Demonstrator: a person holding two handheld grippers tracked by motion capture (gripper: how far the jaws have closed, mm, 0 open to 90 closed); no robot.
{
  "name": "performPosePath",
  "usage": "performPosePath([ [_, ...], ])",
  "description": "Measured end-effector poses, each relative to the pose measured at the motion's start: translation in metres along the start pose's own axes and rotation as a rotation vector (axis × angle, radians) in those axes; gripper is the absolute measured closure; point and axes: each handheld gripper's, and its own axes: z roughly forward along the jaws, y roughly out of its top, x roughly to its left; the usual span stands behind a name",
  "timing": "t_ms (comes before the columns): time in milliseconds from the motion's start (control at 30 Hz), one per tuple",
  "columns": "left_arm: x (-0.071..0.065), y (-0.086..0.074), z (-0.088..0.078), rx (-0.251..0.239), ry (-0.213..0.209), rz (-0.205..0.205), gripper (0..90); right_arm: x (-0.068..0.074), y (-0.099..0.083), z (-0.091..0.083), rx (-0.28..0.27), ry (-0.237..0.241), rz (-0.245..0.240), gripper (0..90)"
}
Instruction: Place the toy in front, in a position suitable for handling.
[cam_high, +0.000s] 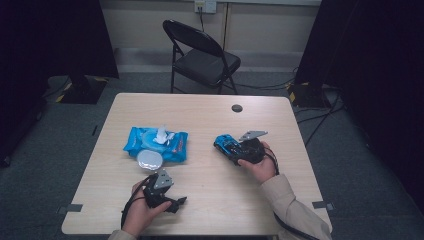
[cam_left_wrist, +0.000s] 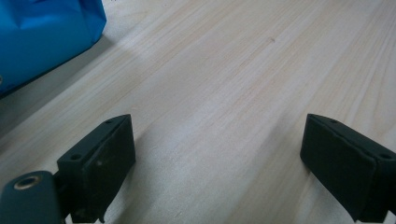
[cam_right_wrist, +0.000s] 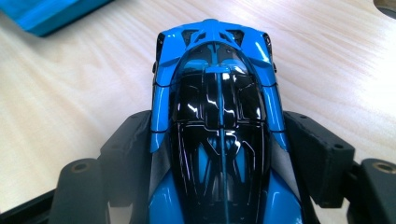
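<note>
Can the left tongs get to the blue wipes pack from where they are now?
Probably yes. The left tongs stand open with bare table between them, and the wipes pack lies just beyond them, nothing between. The right tongs grip the toy car well aside.

Light wood-grain table (cam_high: 200, 210) sat mid-frame, a small round dark grommet (cam_high: 237, 108) near its far edge at about 1 o'clock. Black folding chair (cam_high: 202, 56) stood beyond the table at 12 o'clock, seat facing the table. Floor (cam_high: 45, 165) was grey-green carpet. Back wall (cam_high: 260, 25) pale beige with a lighter baseboard, a wall outlet (cam_high: 205, 5) at top centre with a cord hanging from it. Dark curtains (cam_high: 55, 35) hung at 10 and 2 o'clock. Cables (cam_high: 320, 117) trailed on the floor at 2 o'clock. Lighting dim and even — corners fell to near black.
</note>
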Motion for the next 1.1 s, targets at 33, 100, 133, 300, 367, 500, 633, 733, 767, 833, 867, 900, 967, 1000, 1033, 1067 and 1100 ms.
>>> performPosePath([
  [33,0.000,0.000,0.000,0.000,0.000,0.000,9.6,0.003,-0.001,-0.004,-0.006,0.006,-0.004,27.7],
  [100,0.000,0.000,0.000,0.000,0.000,0.000,9.6,0.009,-0.003,-0.013,-0.012,0.024,-0.017,27.6],
  [133,0.000,0.000,0.000,0.000,0.000,0.000,9.6,0.012,-0.004,-0.018,-0.016,0.032,-0.020,27.6],
  [300,0.000,0.000,0.000,0.000,0.000,-0.001,9.6,0.032,-0.017,-0.037,-0.018,0.073,-0.047,27.6],
  [367,0.000,0.000,0.000,0.000,0.000,0.001,9.5,0.041,-0.024,-0.042,-0.011,0.087,-0.059,27.6],
  [500,0.000,0.000,0.000,0.001,0.000,0.001,9.4,0.057,-0.038,-0.045,0.000,0.105,-0.066,27.6],
  [633,0.000,0.000,0.000,0.001,0.000,0.002,9.1,0.067,-0.050,-0.045,0.014,0.116,-0.075,27.6],
  [733,0.000,0.001,0.001,0.001,0.001,0.001,8.8,0.071,-0.056,-0.045,0.017,0.115,-0.080,27.6],
  [767,0.000,0.001,0.001,0.002,0.001,0.001,8.7,0.071,-0.057,-0.045,0.011,0.113,-0.083,27.6],
  [833,0.000,0.001,0.001,0.002,0.001,0.001,8.7,0.071,-0.060,-0.045,0.011,0.121,-0.083,27.5],
  [867,0.000,0.001,0.001,0.002,0.002,0.001,8.7,0.071,-0.061,-0.044,0.013,0.119,-0.091,27.5],
  [900,0.000,0.001,0.001,0.002,0.002,0.001,8.7,0.071,-0.062,-0.044,0.022,0.116,-0.098,27.5],
  [967,0.000,0.001,0.001,0.002,0.001,0.000,8.7,0.070,-0.064,-0.042,0.024,0.119,-0.097,27.5],
  [1000,0.000,0.001,0.001,0.002,0.001,0.000,8.7,0.070,-0.065,-0.042,0.019,0.114,-0.096,27.5],
  [1033,0.000,0.001,0.001,0.003,0.002,0.001,8.6,0.069,-0.066,-0.042,0.017,0.113,-0.093,27.5],
  [1067,0.000,0.001,0.001,0.003,0.002,0.000,8.5,0.069,-0.065,-0.041,0.020,0.118,-0.094,27.5],
  [1100,0.000,0.001,0.001,0.003,0.002,-0.001,8.4,0.068,-0.065,-0.041,0.018,0.111,-0.097,27.5],
])
